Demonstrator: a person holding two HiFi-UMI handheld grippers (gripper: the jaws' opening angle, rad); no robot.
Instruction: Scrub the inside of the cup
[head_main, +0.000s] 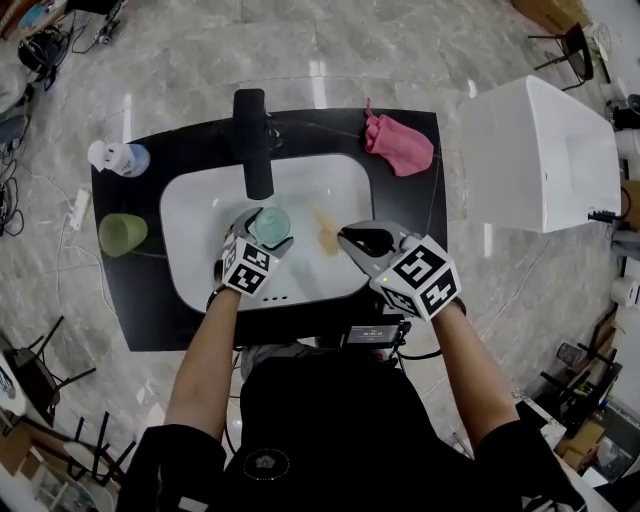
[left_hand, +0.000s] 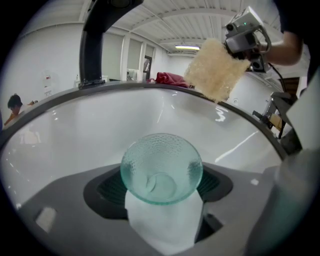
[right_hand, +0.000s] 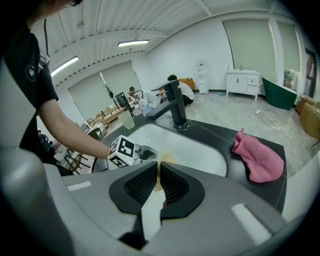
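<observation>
left gripper (head_main: 258, 236) has its jaws spread wide and clamped on the sides of the cup (left_hand: 161, 170). it's a teal dimpled glass, held over the sink (head_main: 200, 205) just below the faucet (head_main: 253, 140), mouth tipped up and back toward the holder. right gripper (right_hand: 157, 180) is pinched tight on one edge of the sponge (left_hand: 215, 70). most of that thin yellow pad hangs free past the tips. sponge is beside the cup, not touching, nothing inside the glass yet, so scrubbing not started.

risks, my read:
- cup slips. glass is smooth and flares toward the rim, and the pads only catch two sides. a push from the sponge down into it could lever it out, and it would drop into the basin and maybe chip.
- sponge folds or jams. it looks about as wide as the cup mouth and floppy, so going in flat it likely catches on the rim instead of reaching the bottom.
- sponge pulls out. held by one edge only, so twisting against the wall could drag it free and leave it stuck in the cup.
- hard contact. right tips going too deep could knock the rim or the left jaws.
- faucet is close over the cup, so lifting the glass to meet the sponge could bump the spout.

can't tell if anything is wet, which would make slipping worse.
</observation>
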